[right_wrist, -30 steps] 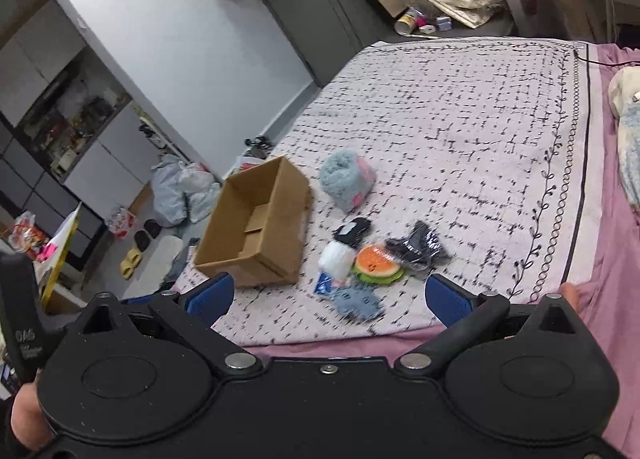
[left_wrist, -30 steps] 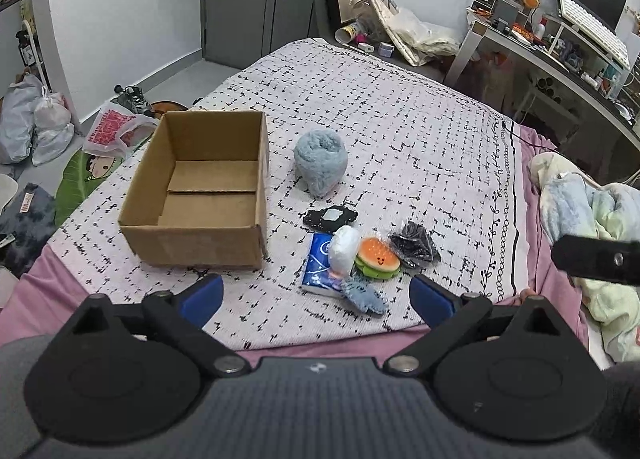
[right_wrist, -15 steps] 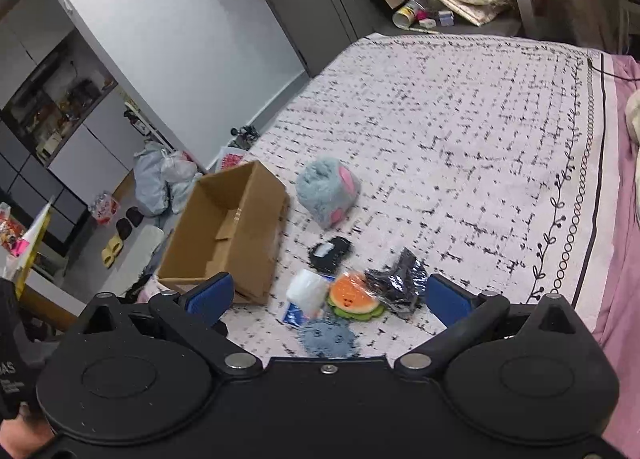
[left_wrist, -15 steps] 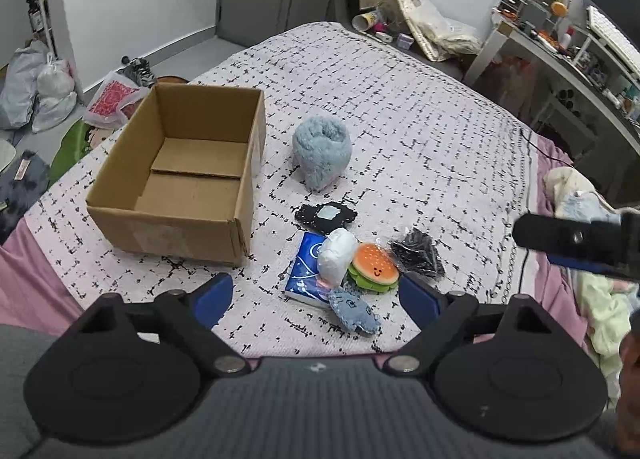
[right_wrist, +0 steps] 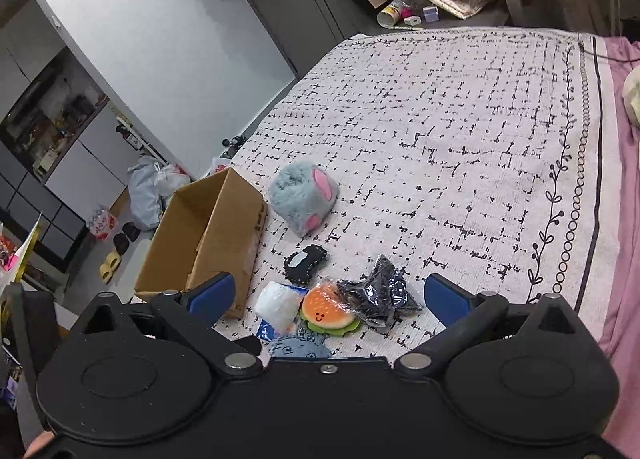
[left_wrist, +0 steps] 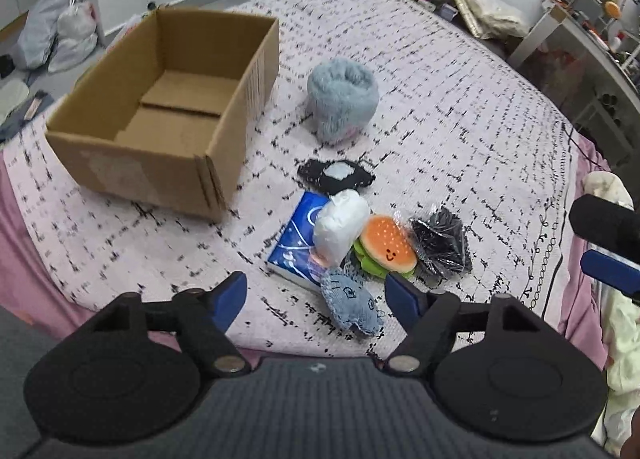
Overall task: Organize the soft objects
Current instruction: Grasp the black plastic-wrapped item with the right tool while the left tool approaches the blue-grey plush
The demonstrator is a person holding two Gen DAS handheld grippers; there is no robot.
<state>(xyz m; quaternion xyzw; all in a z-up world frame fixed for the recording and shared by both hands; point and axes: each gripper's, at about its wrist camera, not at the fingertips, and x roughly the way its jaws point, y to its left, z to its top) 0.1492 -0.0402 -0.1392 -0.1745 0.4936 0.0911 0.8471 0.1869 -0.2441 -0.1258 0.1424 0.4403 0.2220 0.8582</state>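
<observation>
Counting one box (left_wrist: 160,111), seven soft items.

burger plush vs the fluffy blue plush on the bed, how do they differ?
Colour: the burger plush is orange over green with a drawn smiley; the fluffy blue plush is pale blue-grey with pink patches. Size: the burger looks smaller and flatter, the blue one bulkier. Wrap: the burger sits in clear film, the blue one bare. Place: the burger touches neighbours in the cluster; the blue one lies apart. Both lie outside the cardboard box.

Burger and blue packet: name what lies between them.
A white pouch lies between the burger and the blue packet, resting partly on the packet. The left wrist view shows it best.
</observation>
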